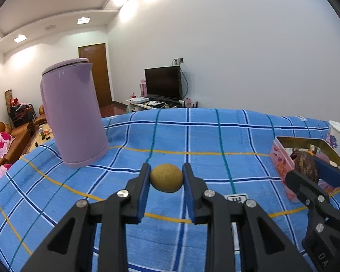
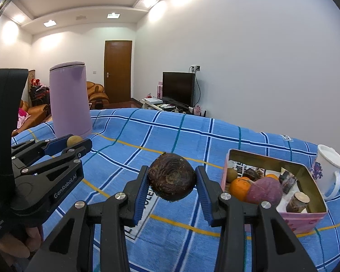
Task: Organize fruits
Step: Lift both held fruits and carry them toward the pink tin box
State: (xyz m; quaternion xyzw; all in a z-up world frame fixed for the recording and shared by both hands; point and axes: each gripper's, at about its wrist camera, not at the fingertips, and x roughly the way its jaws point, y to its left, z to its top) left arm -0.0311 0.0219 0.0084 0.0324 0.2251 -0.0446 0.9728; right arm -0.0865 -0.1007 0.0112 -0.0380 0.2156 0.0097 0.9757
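Left tongs (image 1: 166, 176) grip tan fruit (image 1: 166, 177) | right tongs (image 2: 172, 178) grip dark fruit (image 2: 171, 176), both short of pink tin (image 2: 303, 221) | tin part-filled w/ orange (image 2: 239, 187) & others.

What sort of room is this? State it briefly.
Probably a home living room: a flat-screen television on a low stand, brown leather sofas with floral cushions, and a wooden door behind the blue plaid cloth.

Tan fruit (image 1: 166, 178), dark wrinkled fruit (image 2: 171, 177), perhaps aloft

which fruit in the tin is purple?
The rounded purple fruit at the front of the pink tin, right beside the orange. The others there are orange, brownish or dark.
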